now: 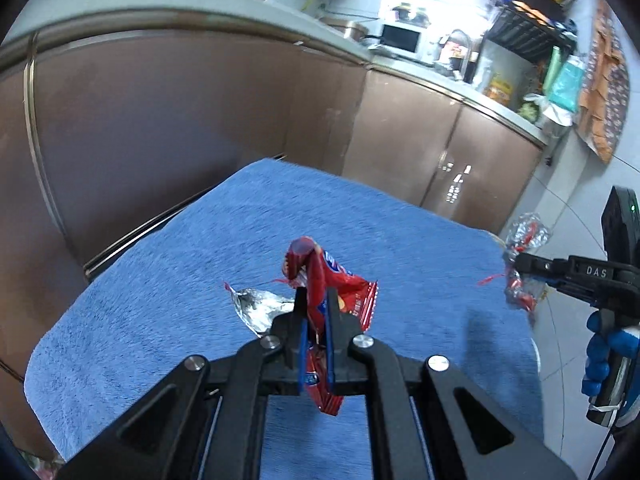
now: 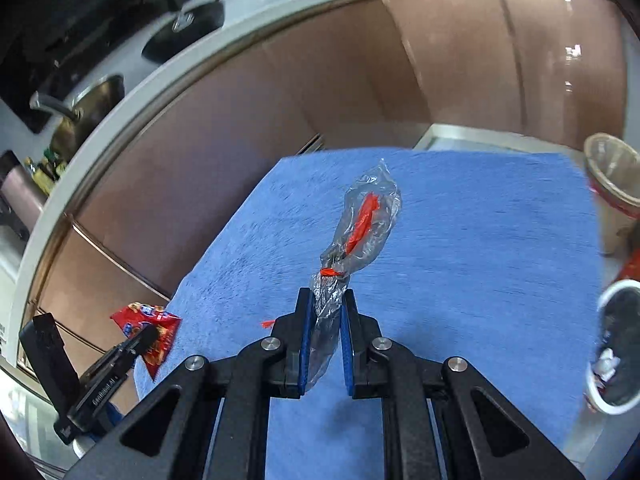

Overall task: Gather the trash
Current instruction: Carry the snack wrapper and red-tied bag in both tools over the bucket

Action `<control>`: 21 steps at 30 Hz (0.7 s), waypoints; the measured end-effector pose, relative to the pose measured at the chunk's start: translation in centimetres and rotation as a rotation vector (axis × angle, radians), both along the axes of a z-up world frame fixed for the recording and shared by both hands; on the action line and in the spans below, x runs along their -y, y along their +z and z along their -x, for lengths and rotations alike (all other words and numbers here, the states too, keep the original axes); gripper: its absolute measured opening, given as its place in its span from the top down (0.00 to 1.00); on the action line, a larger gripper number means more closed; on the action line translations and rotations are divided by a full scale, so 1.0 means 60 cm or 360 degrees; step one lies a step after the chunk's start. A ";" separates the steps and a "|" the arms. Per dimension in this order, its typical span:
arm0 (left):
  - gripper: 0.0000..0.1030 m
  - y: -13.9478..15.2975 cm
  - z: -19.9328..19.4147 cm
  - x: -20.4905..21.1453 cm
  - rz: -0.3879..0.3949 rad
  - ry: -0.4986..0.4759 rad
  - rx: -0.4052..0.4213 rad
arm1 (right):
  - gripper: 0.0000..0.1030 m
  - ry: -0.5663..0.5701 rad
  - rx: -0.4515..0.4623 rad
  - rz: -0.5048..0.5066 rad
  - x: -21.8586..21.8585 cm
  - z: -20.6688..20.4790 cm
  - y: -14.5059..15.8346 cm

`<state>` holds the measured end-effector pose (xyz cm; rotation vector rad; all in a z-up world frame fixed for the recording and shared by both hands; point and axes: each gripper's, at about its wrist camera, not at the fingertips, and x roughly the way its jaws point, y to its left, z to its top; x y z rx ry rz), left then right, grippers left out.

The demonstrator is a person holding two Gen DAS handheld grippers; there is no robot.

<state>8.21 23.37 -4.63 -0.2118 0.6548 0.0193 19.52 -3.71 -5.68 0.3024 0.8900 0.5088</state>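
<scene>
My left gripper is shut on a red snack wrapper and holds it above the blue towel. A crumpled silver foil wrapper lies on the towel just left of its fingers. My right gripper is shut on a clear plastic wrapper with red strips, held above the towel. In the left wrist view the right gripper shows at the right edge with its clear wrapper. In the right wrist view the left gripper shows at lower left with the red wrapper.
A paper cup with a plastic liner and a white cup holding scraps stand at the towel's right edge. Brown cabinet doors stand behind the towel under a countertop with pans and a microwave.
</scene>
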 end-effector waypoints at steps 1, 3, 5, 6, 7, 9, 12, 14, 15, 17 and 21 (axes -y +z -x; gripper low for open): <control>0.94 0.010 0.002 0.015 -0.0009 -0.0028 0.0012 | 0.87 -0.0021 0.0006 -0.0006 0.016 0.004 0.002; 0.94 0.026 -0.002 0.043 -0.0017 -0.0079 0.0025 | 0.87 -0.0086 0.0024 -0.0023 0.068 0.019 0.009; 0.94 0.038 -0.005 0.070 -0.0021 -0.0133 0.0034 | 0.87 -0.0147 0.0035 -0.0021 0.119 0.033 0.013; 0.94 0.045 -0.009 0.089 -0.0017 -0.0168 0.0037 | 0.87 -0.0183 0.0042 -0.0007 0.141 0.038 0.013; 0.94 0.050 -0.014 0.108 -0.0010 -0.0205 0.0038 | 0.87 -0.0218 0.0050 0.0011 0.169 0.043 0.016; 0.94 0.058 -0.024 0.141 0.0002 -0.0271 0.0035 | 0.87 -0.0271 0.0058 0.0041 0.205 0.055 0.018; 0.94 0.064 -0.047 0.203 0.0023 -0.0391 0.0014 | 0.87 -0.0365 0.0065 0.0093 0.264 0.065 0.009; 0.94 0.063 -0.062 0.256 0.0023 -0.0477 -0.0004 | 0.87 -0.0440 0.0057 0.0121 0.318 0.074 0.002; 0.94 0.062 -0.070 0.277 0.0019 -0.0512 -0.0012 | 0.87 -0.0467 0.0054 0.0132 0.335 0.076 -0.004; 0.94 0.058 -0.089 0.326 0.0007 -0.0588 -0.0031 | 0.87 -0.0542 0.0038 0.0167 0.375 0.078 -0.019; 0.94 0.041 -0.136 0.444 -0.0030 -0.0758 -0.0088 | 0.87 -0.0650 -0.0009 0.0241 0.439 0.077 -0.061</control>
